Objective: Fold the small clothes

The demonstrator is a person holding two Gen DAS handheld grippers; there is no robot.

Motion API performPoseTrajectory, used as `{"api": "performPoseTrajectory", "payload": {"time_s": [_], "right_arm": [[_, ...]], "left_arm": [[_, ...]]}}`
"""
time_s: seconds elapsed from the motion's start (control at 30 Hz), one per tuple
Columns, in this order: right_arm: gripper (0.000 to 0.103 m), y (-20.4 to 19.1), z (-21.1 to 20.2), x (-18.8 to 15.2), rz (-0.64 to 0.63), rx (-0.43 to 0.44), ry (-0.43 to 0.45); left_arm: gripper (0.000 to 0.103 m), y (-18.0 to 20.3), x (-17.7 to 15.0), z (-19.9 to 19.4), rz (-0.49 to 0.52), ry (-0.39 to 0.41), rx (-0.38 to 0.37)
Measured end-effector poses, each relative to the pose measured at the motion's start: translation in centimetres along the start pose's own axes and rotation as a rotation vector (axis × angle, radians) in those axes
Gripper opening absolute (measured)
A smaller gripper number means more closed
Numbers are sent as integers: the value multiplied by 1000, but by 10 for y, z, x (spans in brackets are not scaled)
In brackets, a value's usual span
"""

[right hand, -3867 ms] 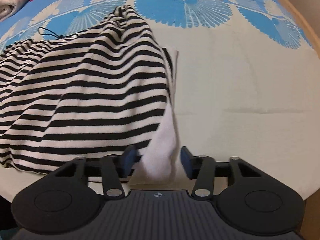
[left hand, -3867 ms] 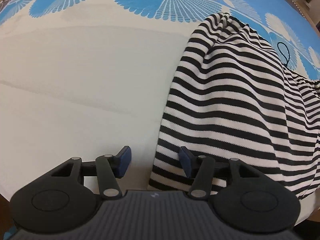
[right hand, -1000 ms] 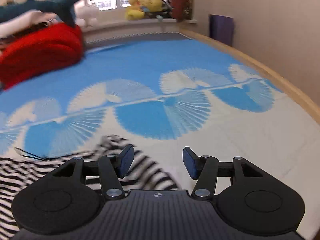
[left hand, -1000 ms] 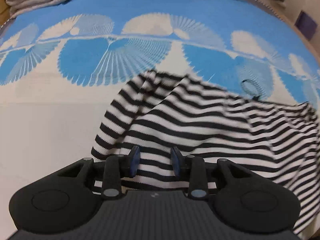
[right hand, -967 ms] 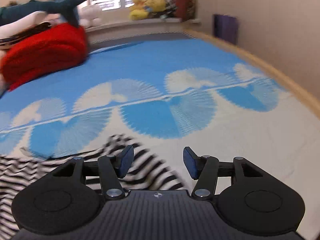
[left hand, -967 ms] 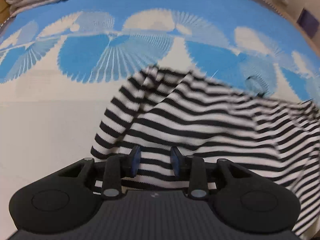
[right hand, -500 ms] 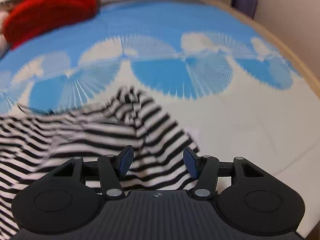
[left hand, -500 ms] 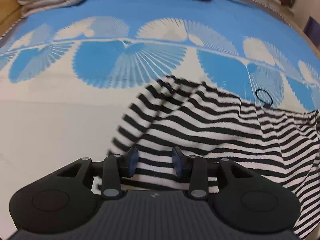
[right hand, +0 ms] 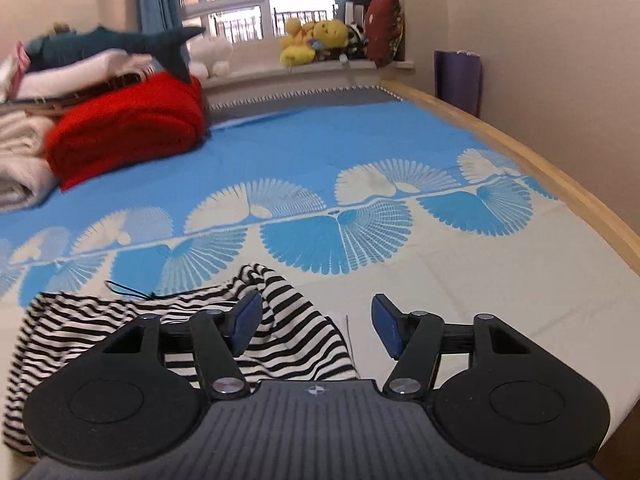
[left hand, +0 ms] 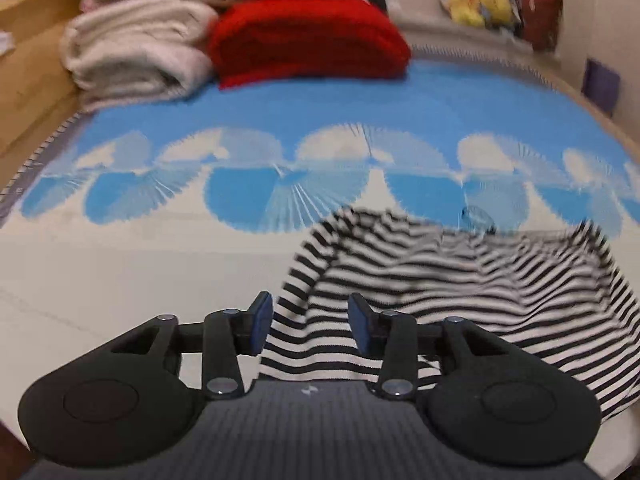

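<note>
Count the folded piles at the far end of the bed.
2 clearly: a red blanket and, left of it, a cream blanket. More linens stacked behind them are blurred.

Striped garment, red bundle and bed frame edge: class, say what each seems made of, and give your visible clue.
Striped garment: soft knit, probably cotton jersey; it drapes and wrinkles, matte.
Red bundle: thick fuzzy textile, perhaps fleece or wool; rounded folds.
Bed frame edge: pale wood by its colour, smooth; grain unclear.
</note>
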State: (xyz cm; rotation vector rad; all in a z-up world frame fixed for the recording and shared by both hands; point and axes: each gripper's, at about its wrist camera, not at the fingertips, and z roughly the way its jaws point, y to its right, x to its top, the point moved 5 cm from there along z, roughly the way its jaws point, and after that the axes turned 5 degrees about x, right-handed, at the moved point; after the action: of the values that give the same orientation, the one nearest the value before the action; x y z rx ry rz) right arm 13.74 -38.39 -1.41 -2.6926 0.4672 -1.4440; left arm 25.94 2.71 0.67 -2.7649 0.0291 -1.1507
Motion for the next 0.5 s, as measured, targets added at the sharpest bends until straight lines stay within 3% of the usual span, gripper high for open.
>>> {"api": "performPoseTrajectory", "payload": {"time_s": [0.17, 0.27, 0.33, 0.37, 0.43, 0.5], "right_arm": [[70, -1, -32, -15, -52, 36, 30], [70, -5, -45, -29, -88, 63, 39], [70, -5, -49, -42, -88, 84, 32], [70, -5, -51, -48, -83, 88, 22], [70, -2, -51, -57, -48, 78, -5], [70, 1, -54, -60, -10, 67, -3]], "left_arm": [[68, -1, -19, -64, 37, 176, -22], [71, 2, -42, -74, 67, 227, -45], [70, 3, -63, -62, 82, 163, -60], [69, 0, -70, -52, 55, 96, -66], [67, -13, -76, -42, -31, 36, -83], [56, -29, -81, -29, -98, -25, -78]]}}
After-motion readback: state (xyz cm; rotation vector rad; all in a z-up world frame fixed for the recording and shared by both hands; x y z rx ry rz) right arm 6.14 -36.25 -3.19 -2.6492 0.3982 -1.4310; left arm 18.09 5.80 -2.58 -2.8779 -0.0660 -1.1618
